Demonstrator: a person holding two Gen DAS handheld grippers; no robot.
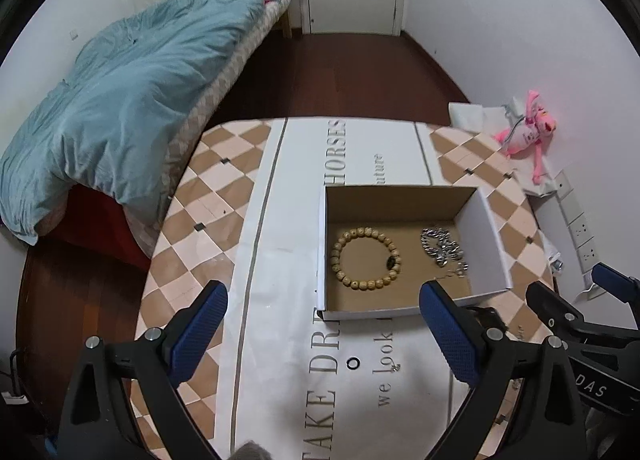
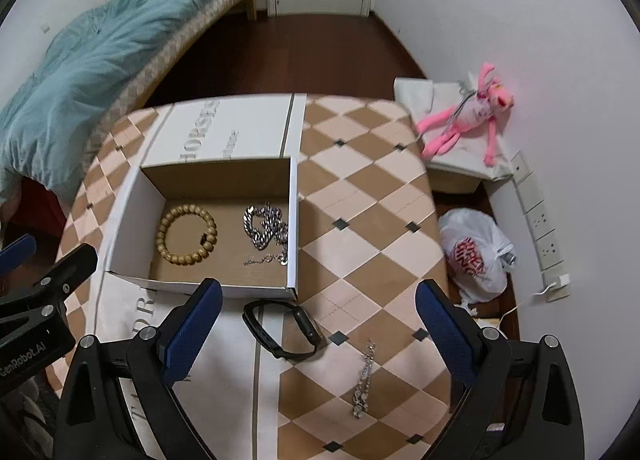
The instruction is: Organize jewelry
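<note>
Jewelry was partly sorted: in the left wrist view the bead bracelet and silver chain lay apart inside the open box, a small black ring outside on the cloth; the left gripper hung wide open, empty. In the right wrist view the right gripper, equally wide and empty, hovered over the black watch, a thin silver bracelet beside it. Closing squarely across the watch's band would probably grip best.

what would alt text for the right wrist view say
An open cardboard box on a checkered table holds a beaded bracelet and silver chain. Before it, between the open right gripper's blue fingers, lie a black watch and a silver bracelet.
</note>
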